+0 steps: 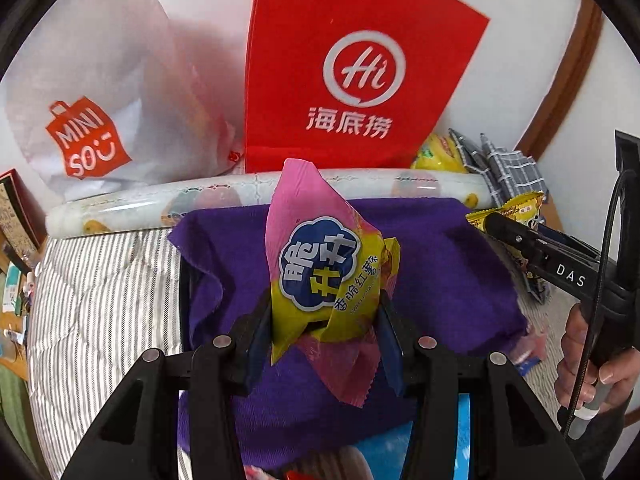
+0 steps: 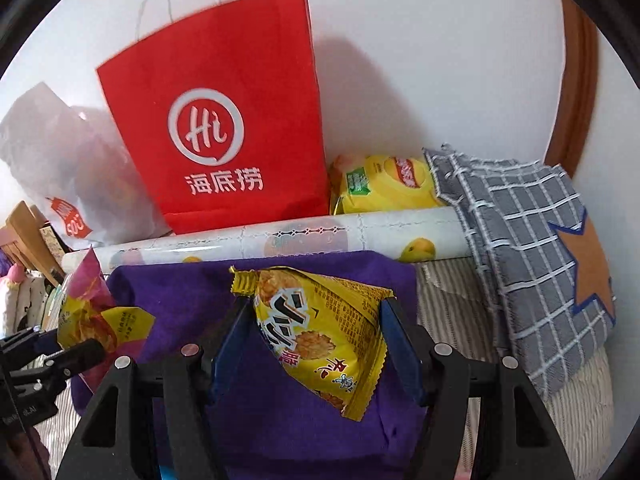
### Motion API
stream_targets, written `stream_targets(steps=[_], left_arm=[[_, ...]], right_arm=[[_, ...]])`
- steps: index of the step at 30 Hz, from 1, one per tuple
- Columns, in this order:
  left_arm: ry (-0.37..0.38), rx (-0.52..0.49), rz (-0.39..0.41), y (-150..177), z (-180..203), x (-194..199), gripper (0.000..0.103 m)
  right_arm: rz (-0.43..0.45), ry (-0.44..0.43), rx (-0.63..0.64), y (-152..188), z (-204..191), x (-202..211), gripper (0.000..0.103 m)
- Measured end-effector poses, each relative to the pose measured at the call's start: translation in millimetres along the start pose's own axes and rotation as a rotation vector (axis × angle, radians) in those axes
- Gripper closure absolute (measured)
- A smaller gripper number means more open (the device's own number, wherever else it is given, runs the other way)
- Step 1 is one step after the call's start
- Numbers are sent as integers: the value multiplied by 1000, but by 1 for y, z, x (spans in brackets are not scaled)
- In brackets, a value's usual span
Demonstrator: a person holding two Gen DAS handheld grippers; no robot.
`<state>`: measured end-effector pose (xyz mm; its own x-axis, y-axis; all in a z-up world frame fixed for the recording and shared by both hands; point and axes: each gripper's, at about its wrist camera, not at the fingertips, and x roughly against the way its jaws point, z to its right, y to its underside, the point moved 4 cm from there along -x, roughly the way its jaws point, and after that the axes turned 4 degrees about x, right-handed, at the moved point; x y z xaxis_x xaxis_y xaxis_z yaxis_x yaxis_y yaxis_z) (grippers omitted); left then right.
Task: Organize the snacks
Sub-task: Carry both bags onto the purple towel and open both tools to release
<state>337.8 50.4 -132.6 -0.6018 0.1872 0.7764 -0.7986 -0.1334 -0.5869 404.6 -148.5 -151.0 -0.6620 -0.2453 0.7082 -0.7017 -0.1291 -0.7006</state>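
Observation:
My left gripper (image 1: pixel 324 340) is shut on a pink and yellow snack packet (image 1: pixel 320 264), held upright above a purple cloth (image 1: pixel 440 264). My right gripper (image 2: pixel 316 344) is shut on a yellow snack packet (image 2: pixel 320 332) over the same purple cloth (image 2: pixel 180 304). In the left wrist view the right gripper's arm (image 1: pixel 560 272) reaches in from the right with its yellow packet (image 1: pixel 516 212), a hand (image 1: pixel 592 364) on its handle. The right wrist view shows the left gripper (image 2: pixel 60 352) with the pink packet (image 2: pixel 88 312) at the left edge. A red paper bag (image 1: pixel 360 72) stands against the wall behind.
A white Miniso bag (image 1: pixel 92 120) leans left of the red bag (image 2: pixel 224 128). A rolled printed sheet (image 2: pixel 280 236) lies along the cloth's far edge. A yellow chip bag (image 2: pixel 384 188) and a grey checked cloth (image 2: pixel 520 256) sit at the right. Striped bedding (image 1: pixel 100 300) lies underneath.

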Motion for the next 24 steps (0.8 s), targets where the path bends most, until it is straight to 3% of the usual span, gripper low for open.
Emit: stream_targets(steps=[12, 24], left_arm=[[-12, 8, -84, -2, -19, -48, 55], [3, 20, -114, 5, -22, -61, 54]], right_arm=[[-132, 2, -47, 4, 1, -55, 39], [-156, 60, 3, 6, -1, -62, 39]])
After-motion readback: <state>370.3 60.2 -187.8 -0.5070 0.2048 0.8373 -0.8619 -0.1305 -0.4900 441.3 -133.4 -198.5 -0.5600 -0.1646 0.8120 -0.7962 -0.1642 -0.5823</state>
